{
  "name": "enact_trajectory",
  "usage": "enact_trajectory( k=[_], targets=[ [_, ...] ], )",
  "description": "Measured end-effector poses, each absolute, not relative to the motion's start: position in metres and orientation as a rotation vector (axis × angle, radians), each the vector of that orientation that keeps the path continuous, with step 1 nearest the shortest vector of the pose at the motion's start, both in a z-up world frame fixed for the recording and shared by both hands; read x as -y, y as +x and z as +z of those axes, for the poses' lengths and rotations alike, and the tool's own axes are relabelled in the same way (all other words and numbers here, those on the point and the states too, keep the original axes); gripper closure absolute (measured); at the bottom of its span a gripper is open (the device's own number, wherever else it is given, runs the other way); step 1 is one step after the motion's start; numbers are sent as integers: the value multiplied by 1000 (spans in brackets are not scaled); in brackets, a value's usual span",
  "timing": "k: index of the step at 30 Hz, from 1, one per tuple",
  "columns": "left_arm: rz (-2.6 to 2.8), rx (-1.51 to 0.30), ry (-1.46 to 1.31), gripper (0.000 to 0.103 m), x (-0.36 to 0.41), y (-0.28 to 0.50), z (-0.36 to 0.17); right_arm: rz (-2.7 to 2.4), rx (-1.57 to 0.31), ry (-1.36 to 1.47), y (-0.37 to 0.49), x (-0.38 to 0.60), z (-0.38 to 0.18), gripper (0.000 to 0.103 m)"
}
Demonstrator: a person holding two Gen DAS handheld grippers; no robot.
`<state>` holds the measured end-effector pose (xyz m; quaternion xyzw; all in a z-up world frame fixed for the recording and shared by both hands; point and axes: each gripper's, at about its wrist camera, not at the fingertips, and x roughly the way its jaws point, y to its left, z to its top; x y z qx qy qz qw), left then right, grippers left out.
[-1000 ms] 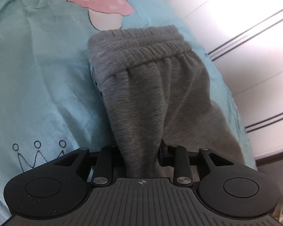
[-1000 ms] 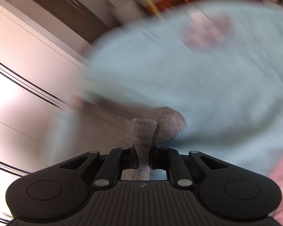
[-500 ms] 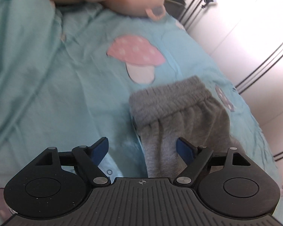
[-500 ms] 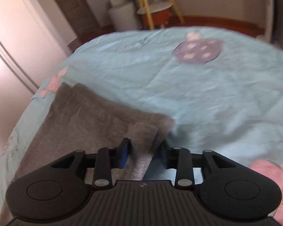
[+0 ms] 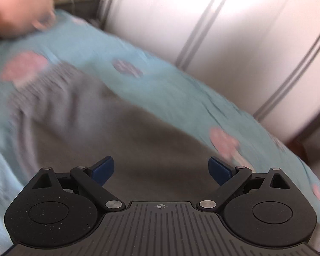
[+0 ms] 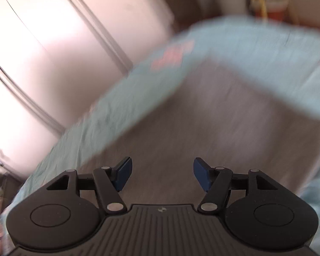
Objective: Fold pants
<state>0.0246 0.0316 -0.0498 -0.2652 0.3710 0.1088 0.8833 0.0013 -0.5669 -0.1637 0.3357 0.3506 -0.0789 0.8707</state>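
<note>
The grey pants [image 5: 121, 128] lie flat on a light blue bedsheet [image 5: 181, 93] with mushroom prints. Their gathered waistband [image 5: 44, 81] is at the left of the left wrist view. My left gripper [image 5: 161, 169] is open and empty, just above the grey cloth. In the right wrist view the pants [image 6: 224, 123] spread ahead as a broad grey panel on the sheet [image 6: 256, 42]. My right gripper [image 6: 162, 173] is open and empty over the cloth. Both views are blurred by motion.
White wardrobe doors [image 5: 234, 32] with dark vertical lines stand beside the bed and also show in the right wrist view [image 6: 53, 53]. A pink plush thing [image 5: 17, 19] lies at the far left. A yellow-legged stand [image 6: 260, 2] is beyond the bed.
Both grippers let go of the pants and opened wide. Both have swung so the wardrobe fills more of each view. The pants now lie flat on the sheet.
</note>
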Motion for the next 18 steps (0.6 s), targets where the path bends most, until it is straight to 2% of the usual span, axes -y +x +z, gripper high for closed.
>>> enact_trajectory(
  k=[1,2,3,5,10,13,15,16,17,18],
  targets=[
    [194,-812,-554,5,-19,30,-57,-193,-800,729,8,570,-173,52],
    [174,-843,-548,5,-9,35,-62,-224,-814,783,7,579,-181,71],
    [157,-876,-541,5,2,39,-68,-265,-785,826,1,589,-182,74],
    [131,-918,-522,5,23,41,-74,-368,-783,761,-6,601,-177,88],
    [-61,-938,-386,5,77,36,-80,-584,-764,534,-34,603,-148,87],
    [-117,-907,-282,5,98,32,-89,-408,-733,642,-52,608,-147,86],
    [-106,-922,-217,5,108,31,-94,-307,-769,717,-56,606,-158,79],
    [-106,-933,-192,5,111,32,-95,-294,-796,729,-55,608,-166,79],
    [-105,-942,-175,5,112,31,-96,-324,-804,724,-57,612,-172,87],
    [-103,-947,-166,5,113,30,-97,-372,-779,724,-62,616,-174,88]
  ],
)
